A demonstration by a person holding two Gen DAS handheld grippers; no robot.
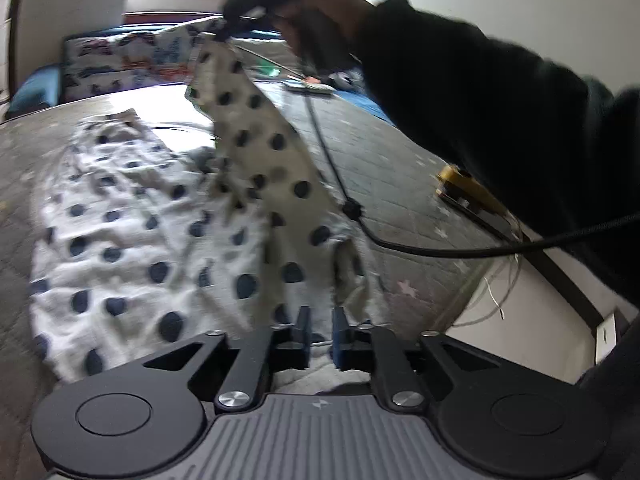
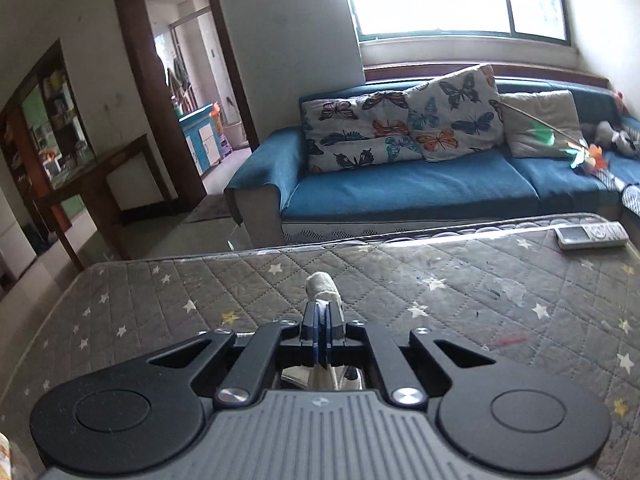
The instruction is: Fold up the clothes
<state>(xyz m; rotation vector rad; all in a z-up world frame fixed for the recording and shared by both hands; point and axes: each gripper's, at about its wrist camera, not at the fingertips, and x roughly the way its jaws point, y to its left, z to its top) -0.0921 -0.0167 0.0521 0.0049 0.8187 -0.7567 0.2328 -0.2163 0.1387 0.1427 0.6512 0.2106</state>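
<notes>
A white garment with dark polka dots (image 1: 132,232) lies crumpled on the quilted grey table cover (image 1: 400,168). My left gripper (image 1: 320,332) is low over its near edge, jaws a little apart with cloth between them; whether it grips is unclear. My right gripper (image 1: 236,20), seen from the left wrist view, is shut on a corner of the garment and holds it high, so a strip of cloth (image 1: 260,132) hangs down. In the right wrist view the right gripper (image 2: 322,320) is shut on a roll of pale cloth (image 2: 322,286) that pokes out past the fingertips.
A black cable (image 1: 400,244) runs across the table. A yellow and black object (image 1: 460,186) lies at the table's right edge. A remote (image 2: 592,235) lies at the far right corner. A blue sofa (image 2: 400,188) with butterfly cushions (image 2: 400,128) stands behind the table.
</notes>
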